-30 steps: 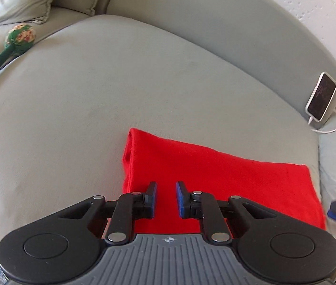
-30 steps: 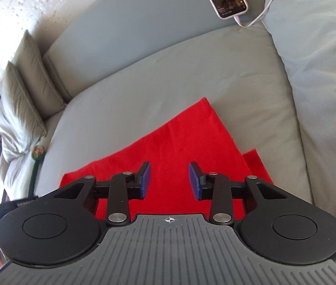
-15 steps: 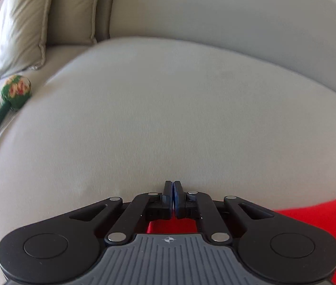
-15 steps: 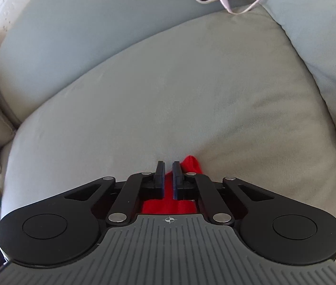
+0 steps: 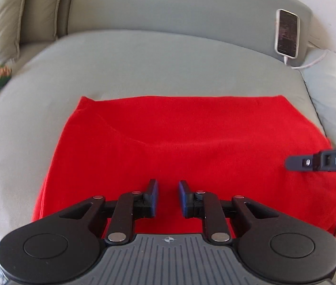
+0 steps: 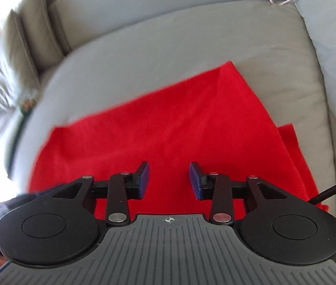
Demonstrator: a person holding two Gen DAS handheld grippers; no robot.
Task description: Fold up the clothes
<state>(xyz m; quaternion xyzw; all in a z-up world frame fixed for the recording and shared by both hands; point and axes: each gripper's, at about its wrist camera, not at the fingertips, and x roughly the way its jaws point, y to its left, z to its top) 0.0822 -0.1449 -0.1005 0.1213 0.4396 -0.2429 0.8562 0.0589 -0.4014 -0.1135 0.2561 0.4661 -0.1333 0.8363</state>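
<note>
While the left wrist view alone shows the whole phone (image 5: 287, 33), both show one red cloth (image 5: 179, 147) beneath two grippers, fingers apart: left gripper (image 5: 168, 198), right gripper (image 6: 169, 180).

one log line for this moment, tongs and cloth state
left tongs: open, empty | right tongs: open, empty | red cloth: folded, lying on sofa cushion | phone: against backrest

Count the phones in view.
1: the phone leans against the sofa backrest at far right, cable plugged in. Right wrist view shows the same one at its top edge. Nothing suggests another, though cushions could hide one.
</note>
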